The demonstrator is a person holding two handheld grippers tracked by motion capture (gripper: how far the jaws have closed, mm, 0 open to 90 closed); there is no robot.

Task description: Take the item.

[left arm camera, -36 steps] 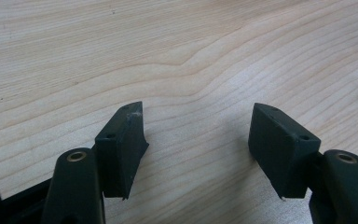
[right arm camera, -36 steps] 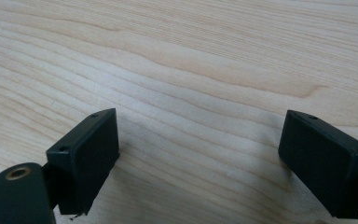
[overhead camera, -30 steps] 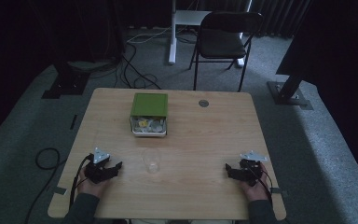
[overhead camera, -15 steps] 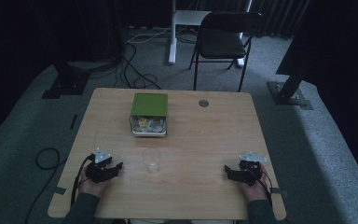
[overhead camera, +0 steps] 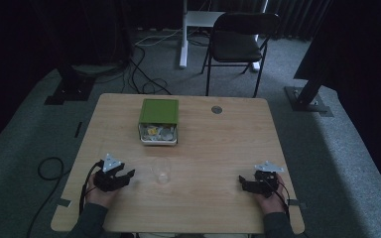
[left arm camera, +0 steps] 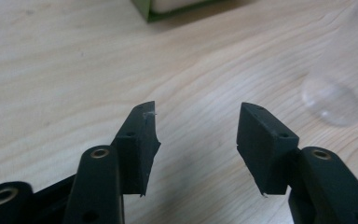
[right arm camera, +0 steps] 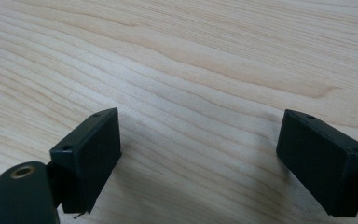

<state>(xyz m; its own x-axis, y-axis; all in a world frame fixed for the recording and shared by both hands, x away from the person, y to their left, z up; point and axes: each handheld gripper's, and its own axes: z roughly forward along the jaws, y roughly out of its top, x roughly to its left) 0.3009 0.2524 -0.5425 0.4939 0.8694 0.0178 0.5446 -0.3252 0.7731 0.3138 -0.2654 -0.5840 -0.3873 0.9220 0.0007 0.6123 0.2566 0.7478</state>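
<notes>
high view: the left tongs (overhead camera: 127, 174) and right tongs (overhead camera: 242, 181) rest low on the bench (overhead camera: 218, 144), both with jaws apart and holding nothing. i judge this is the step before the first reach. the clear cup (overhead camera: 161, 170) stands upright just beside the left tongs, toward the middle, and well apart from the right tongs. the green box (overhead camera: 159, 111) sits farther back. the next move probably needs the left tongs to go around the cup gently, because it looks thin.

no legible text — anywhere
</notes>
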